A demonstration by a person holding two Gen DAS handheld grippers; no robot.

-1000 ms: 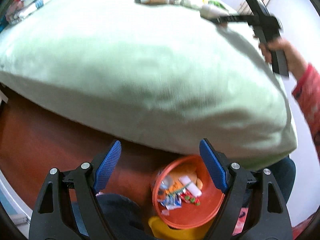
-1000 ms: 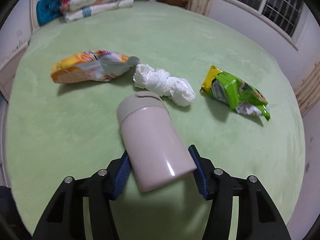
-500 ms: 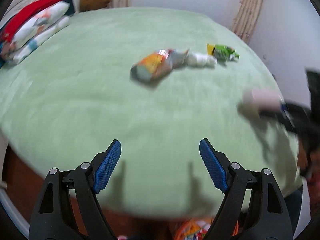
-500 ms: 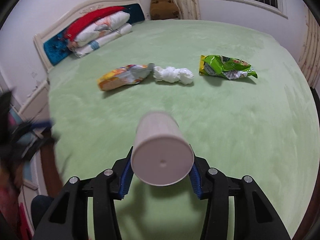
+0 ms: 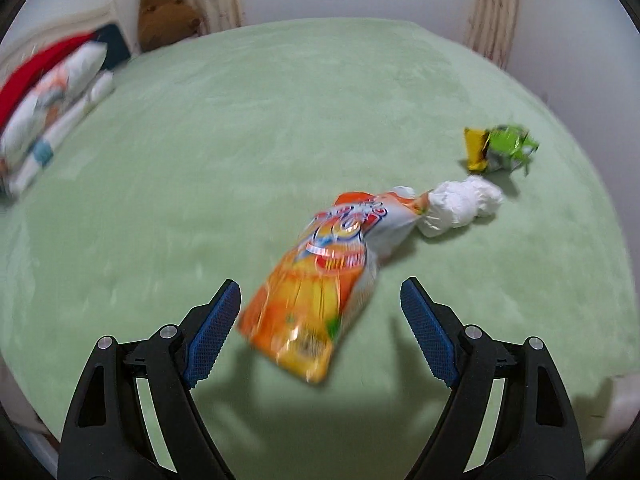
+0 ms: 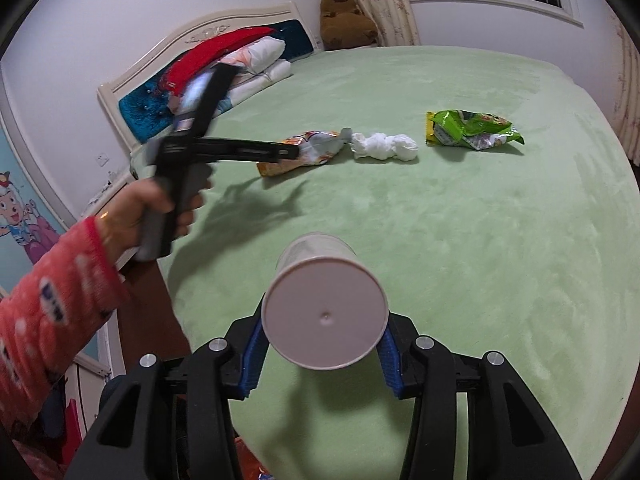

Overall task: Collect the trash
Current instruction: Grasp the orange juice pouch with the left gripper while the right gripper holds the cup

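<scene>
Left wrist view: the left claw (image 5: 320, 320) is hanging released over the bed (image 5: 280, 120), its fingers straddling the near end of the orange bag (image 5: 320, 284) without touching. The tissue wad (image 5: 460, 208) is touching the bag's far end; the green bag (image 5: 500, 148) is lying just beyond. Closing on the slick, crinkled film may be letting it slide out.

Right wrist view: the right claw (image 6: 322, 344) is grasping the cup (image 6: 324, 316) by its sides, base toward the camera. The smooth round wall could be slipping if the grip loosens.
</scene>
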